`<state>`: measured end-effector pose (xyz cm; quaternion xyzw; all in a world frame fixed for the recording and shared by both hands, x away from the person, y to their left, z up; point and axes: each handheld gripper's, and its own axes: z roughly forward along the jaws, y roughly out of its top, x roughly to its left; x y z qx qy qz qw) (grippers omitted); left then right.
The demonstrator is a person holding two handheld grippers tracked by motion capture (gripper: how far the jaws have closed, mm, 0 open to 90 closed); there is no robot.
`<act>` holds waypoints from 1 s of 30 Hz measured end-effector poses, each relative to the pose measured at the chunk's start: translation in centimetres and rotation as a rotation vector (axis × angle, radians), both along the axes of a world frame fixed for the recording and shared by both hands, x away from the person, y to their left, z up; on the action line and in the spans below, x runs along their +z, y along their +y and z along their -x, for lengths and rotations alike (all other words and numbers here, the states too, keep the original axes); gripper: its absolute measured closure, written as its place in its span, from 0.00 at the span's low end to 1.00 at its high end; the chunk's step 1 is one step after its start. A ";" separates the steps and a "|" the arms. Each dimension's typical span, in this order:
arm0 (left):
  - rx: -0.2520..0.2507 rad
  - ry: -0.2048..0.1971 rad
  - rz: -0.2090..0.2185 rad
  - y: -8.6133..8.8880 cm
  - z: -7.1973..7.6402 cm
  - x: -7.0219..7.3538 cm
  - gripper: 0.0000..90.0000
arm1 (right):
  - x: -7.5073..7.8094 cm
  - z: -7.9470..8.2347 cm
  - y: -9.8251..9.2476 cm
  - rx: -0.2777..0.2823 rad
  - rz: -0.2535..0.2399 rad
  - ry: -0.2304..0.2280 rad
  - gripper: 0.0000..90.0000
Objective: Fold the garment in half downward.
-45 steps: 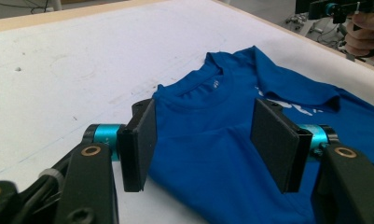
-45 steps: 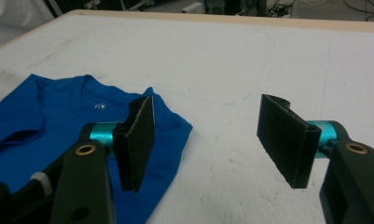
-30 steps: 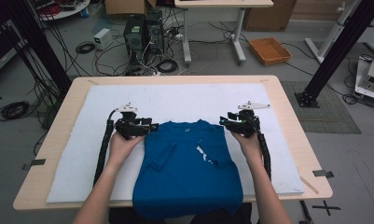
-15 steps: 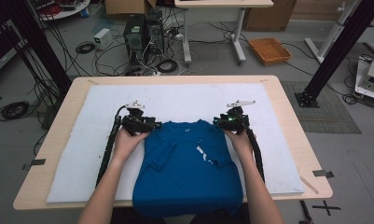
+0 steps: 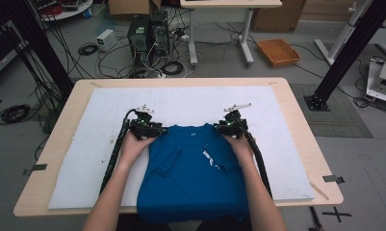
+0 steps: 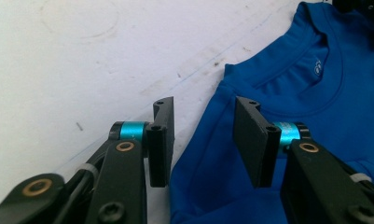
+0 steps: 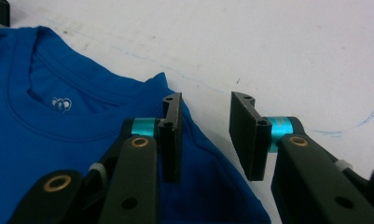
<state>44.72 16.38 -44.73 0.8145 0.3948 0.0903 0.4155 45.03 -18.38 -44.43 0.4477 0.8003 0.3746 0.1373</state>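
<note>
A blue T-shirt [image 5: 190, 178] lies flat on the white mat [image 5: 84, 159], collar away from me and hem over the table's front edge. My left gripper [image 5: 157, 129] sits at the shirt's left shoulder. In the left gripper view the left gripper [image 6: 205, 140] is open, its jaws have just been closing, and the T-shirt [image 6: 287, 88] shoulder edge lies between them untouched. My right gripper [image 5: 223, 128] is at the other shoulder. There the right gripper [image 7: 210, 140] is open too and has just been closing, astride the T-shirt [image 7: 58, 140] edge.
The mat covers most of a wooden table [image 5: 301, 139]. Faint blue pen lines [image 7: 343, 130] mark the mat by the shoulders. A white patch [image 5: 211, 159] shows on the shirt's chest. Beyond the table, computer towers [image 5: 147, 33], cables and an orange tray [image 5: 278, 52] sit on the floor.
Both grippers have moved inward onto the shirt's shoulders, the right one farther, and sunk toward the mat. The shirt has not shifted.
</note>
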 end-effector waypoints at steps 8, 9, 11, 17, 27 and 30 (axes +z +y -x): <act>0.004 -0.045 -0.088 -1.0 0.2 0.2 0.82 | -0.1 0.2 0.6 0.028 0.061 -0.015 0.90; 0.003 -0.041 -0.081 -1.0 0.3 0.2 0.87 | -0.1 0.2 0.7 0.036 0.067 -0.020 0.93; 0.001 -0.044 -0.087 -1.1 0.3 0.2 0.92 | -0.1 0.3 0.8 0.036 0.080 -0.038 0.97; -0.007 -0.064 -0.086 -1.1 0.3 0.3 0.97 | 0.2 0.3 0.4 0.033 0.042 -0.043 0.99; 0.025 -0.107 -0.019 -0.6 -1.1 1.8 0.97 | 1.4 -0.6 -0.3 -0.005 -0.020 -0.090 0.99; 0.028 -0.118 -0.017 -0.5 -1.3 2.1 0.97 | 1.9 -0.8 -0.5 -0.011 -0.032 -0.111 0.99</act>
